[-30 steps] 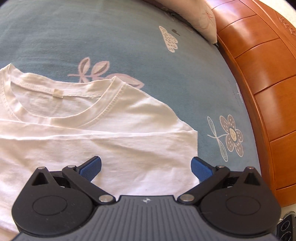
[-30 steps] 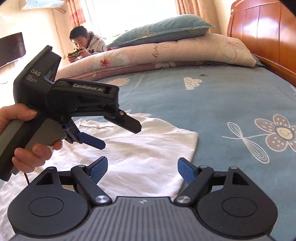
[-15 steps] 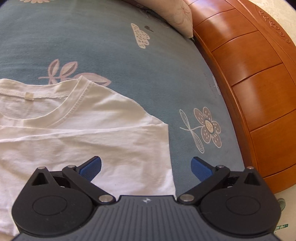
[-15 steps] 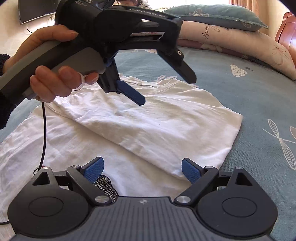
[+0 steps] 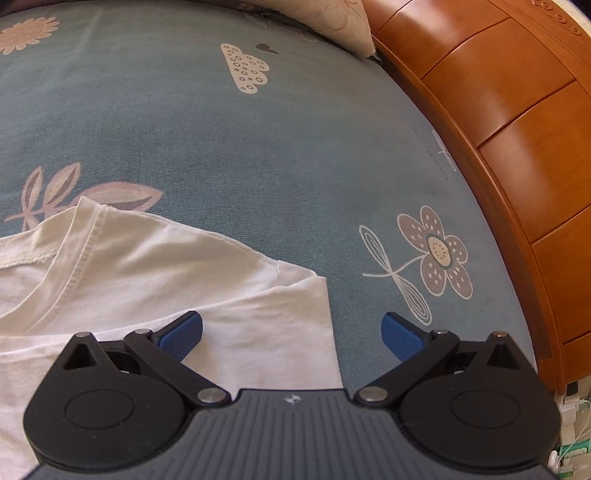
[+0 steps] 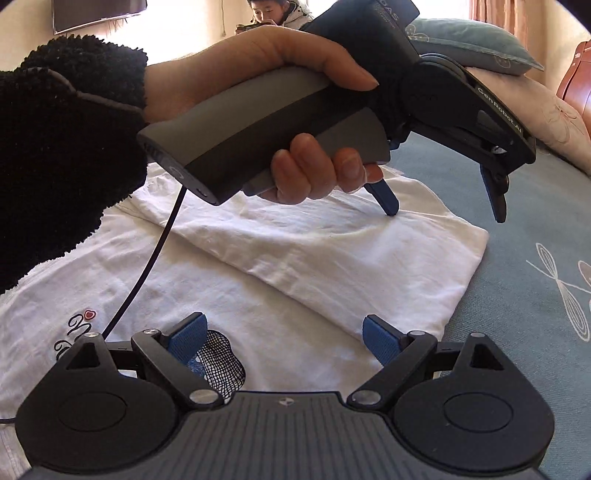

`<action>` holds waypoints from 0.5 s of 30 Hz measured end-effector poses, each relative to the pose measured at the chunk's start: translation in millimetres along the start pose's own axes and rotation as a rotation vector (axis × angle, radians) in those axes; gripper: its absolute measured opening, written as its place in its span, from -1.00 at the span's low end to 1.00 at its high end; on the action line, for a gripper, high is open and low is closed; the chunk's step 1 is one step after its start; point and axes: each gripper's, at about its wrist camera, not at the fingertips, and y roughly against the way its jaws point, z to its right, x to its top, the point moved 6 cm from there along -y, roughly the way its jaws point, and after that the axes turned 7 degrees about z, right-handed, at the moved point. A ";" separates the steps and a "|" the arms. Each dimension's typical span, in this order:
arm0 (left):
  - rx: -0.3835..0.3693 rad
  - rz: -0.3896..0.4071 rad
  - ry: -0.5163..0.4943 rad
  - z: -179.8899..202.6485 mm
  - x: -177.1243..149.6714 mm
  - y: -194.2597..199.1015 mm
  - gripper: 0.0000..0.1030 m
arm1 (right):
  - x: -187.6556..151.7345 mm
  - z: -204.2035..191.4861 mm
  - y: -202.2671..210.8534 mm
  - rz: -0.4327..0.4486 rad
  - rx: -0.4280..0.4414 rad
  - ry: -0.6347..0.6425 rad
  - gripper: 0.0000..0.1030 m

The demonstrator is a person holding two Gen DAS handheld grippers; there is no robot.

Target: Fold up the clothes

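On the blue-grey bedspread (image 5: pixel 229 147) lies a white T-shirt (image 6: pixel 295 266), spread flat with one side folded over itself so a long diagonal crease runs across it. Its ribbed collar (image 5: pixel 79 254) points toward the wooden headboard (image 5: pixel 517 155), and its folded corner ends just beside a printed flower (image 5: pixel 437 254) on the cover. Near the hem sits a small black scribbled motif with a red heart (image 6: pixel 79 328); I cannot read any letters in it. A patch of black mesh (image 6: pixel 221 363) shows on the shirt by the nearer tool.

Above the folded sleeve edge hangs the left gripper (image 6: pixel 443 206), its blue pads spread wide with nothing between them; one fingertip appears to touch the cloth, the other is over the bedspread. White lettering on its black arm reads "GenRobot.AI", and "DAS" is printed on the top of its body. A hand (image 6: pixel 295 122) in a fuzzy black sleeve (image 6: pixel 62 147) grips its grey handle, from which a dark cable (image 6: pixel 147 269) hangs.

Lower down, the right gripper (image 6: pixel 284 338) hovers over the middle of the shirt, jaws wide apart, holding nothing.

Pillows (image 6: pixel 517 81) are piled at the head of the bed, and a person (image 6: pixel 277 13) sits beyond them, bent over a phone.
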 end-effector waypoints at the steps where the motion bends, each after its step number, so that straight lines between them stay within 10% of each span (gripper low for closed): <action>1: -0.016 0.010 -0.007 -2.1 -5.1 10.3 0.98 | 1.6 0.6 3.0 0.011 0.004 -0.003 0.82; 15: -0.087 0.024 0.109 -39.5 -79.8 76.4 0.99 | -2.0 5.5 14.2 -0.016 0.005 0.004 0.82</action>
